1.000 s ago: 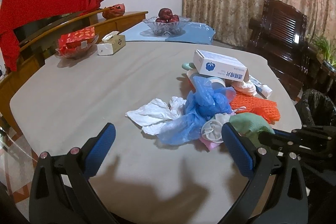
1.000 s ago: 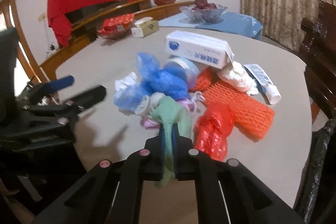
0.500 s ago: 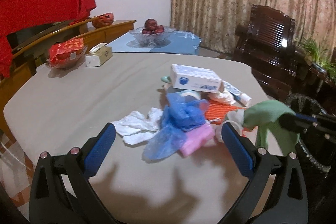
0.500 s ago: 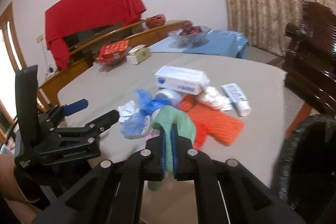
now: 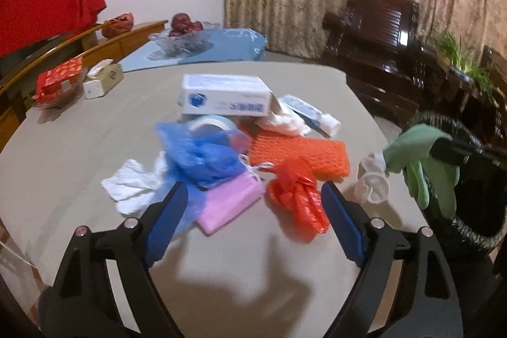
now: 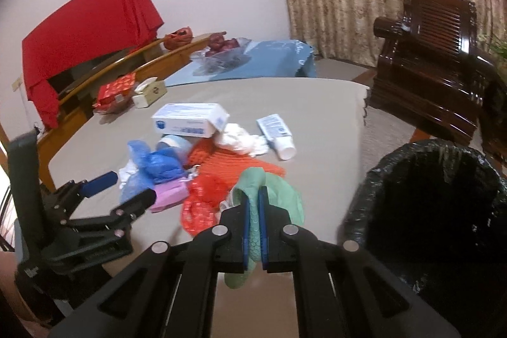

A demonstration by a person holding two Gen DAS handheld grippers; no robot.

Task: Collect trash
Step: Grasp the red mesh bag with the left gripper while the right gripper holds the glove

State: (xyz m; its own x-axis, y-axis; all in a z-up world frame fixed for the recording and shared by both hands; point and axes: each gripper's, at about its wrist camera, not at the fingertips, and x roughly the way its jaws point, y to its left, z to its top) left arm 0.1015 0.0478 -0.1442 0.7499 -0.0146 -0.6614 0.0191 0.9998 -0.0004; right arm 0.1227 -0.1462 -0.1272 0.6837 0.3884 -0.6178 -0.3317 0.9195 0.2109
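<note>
My right gripper (image 6: 253,205) is shut on a green cloth (image 6: 279,195) and holds it in the air beside the black-lined trash bin (image 6: 427,211). The cloth also shows in the left wrist view (image 5: 421,160), hanging at the bin's rim (image 5: 469,230). My left gripper (image 5: 253,211) is open and empty above the table's near side. Before it lie a pink pack (image 5: 228,205), a red plastic bag (image 5: 298,198), blue plastic bags (image 5: 202,154), white tissue (image 5: 133,186), an orange foam net (image 5: 298,151), a white box (image 5: 225,95) and a tube (image 5: 313,114).
A grey table (image 5: 79,129) carries the trash pile. At its far side stand a tissue box (image 5: 101,79), a red packet dish (image 5: 57,81) and a fruit bowl (image 5: 180,37). A dark wooden armchair (image 5: 380,53) stands at the right, behind the bin.
My right gripper has carried the green cloth off the pile to the right, up to the bin. A crumpled white piece now lies near the table's right edge. My left gripper moved forward over the pile.
</note>
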